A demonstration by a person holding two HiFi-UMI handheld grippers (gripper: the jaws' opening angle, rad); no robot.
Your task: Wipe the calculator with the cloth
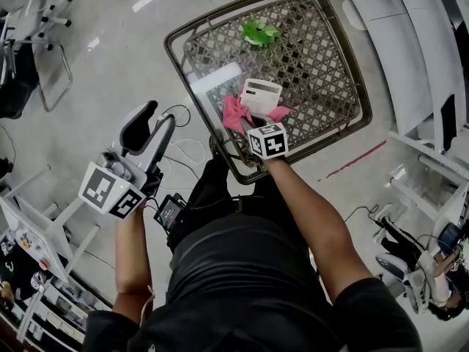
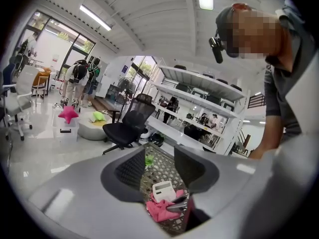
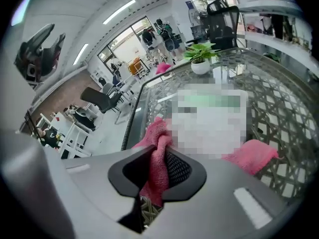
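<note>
One pink cloth (image 1: 234,114) is clamped in the right gripper (image 3: 158,171) jaws by one calculator (image 1: 261,96); left gripper (image 2: 159,169) jaws gape.

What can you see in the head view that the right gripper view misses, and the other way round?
Only the head view: the person's right forearm, the marker cube on the right hand-held gripper, and the white calculator shown plainly.

Only the right gripper view: that gripper's jaws up close, pinched shut on a fold of the pink cloth.

Both: the cloth, the small green plant and the lattice table.
</note>
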